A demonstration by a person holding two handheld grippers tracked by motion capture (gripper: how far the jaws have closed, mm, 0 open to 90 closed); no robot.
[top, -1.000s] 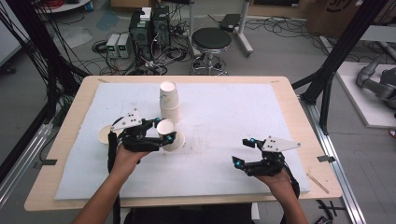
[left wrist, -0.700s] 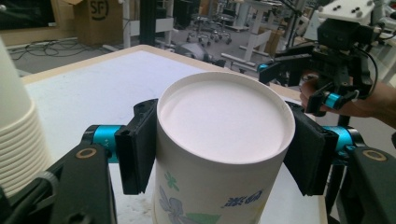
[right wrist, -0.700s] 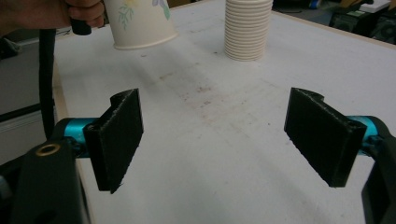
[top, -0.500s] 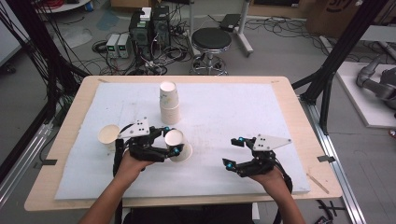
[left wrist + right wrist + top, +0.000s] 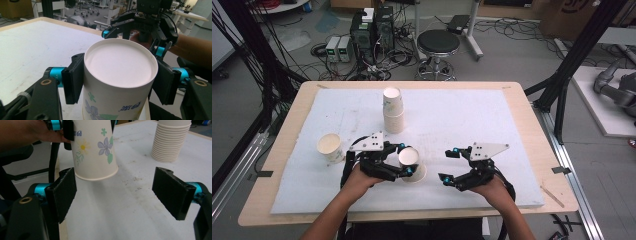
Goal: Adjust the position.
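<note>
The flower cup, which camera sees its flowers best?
The right gripper view: the flower cup hangs upside down, flowers facing it. The left gripper view shows mostly its white bottom; the high view shows it small, in the left hand-held gripper.

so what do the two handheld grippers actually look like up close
Both the left gripper and the right gripper are black frames with two flat black rectangular pads, turquoise collars behind the pads, and brass-coloured pivot rings. Each carries a grey three-cornered plate with dark dots on top, and a black cable trails back. The forearms are bare.

Lab: black rig frame (image 5: 579,50), electronics boxes (image 5: 372,27), tangled floor cables (image 5: 277,55), stool (image 5: 438,44).
</note>
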